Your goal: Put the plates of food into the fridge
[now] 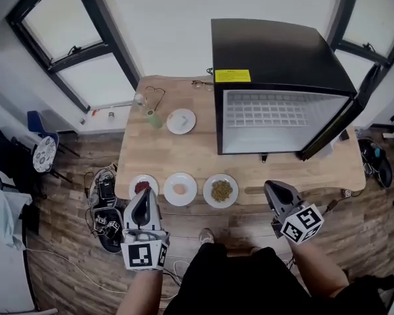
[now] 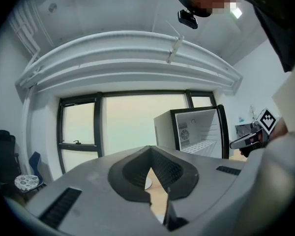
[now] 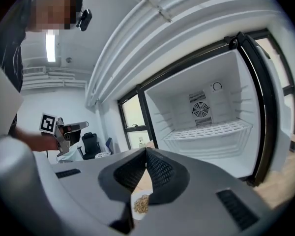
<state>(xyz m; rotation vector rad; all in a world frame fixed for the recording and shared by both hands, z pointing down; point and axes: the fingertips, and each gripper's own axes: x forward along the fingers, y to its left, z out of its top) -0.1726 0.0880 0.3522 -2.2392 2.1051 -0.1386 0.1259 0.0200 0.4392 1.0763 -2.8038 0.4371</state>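
Faces three small round white plates in a row along the near edge of the pale wooden surface (image 1: 184, 153): leftmost the white plate with red food (image 1: 142, 187), then the white plate with a pinkish piece (image 1: 180, 189), then the white plate heaped with yellow-brown grains (image 1: 221, 190). Leaves a fourth, the white plate with a pale morsel (image 1: 181, 121), farther back, left of the black mini fridge (image 1: 276, 51), white inside, door swung open to the right. Holds the left gripper (image 1: 143, 197) with jaws pressed together on nothing, tips in line with the near rim of the red-food plate, probably above it rather than touching. Holds the right gripper (image 1: 272, 188) likewise closed and empty, off the near edge, grain plate to its left, fridge opening ahead. Shows that grain plate low through the slit in the right gripper view. Calls, likely, for opening first, then pinching a near rim: left nearer the red plate, right nearer grains and fridge
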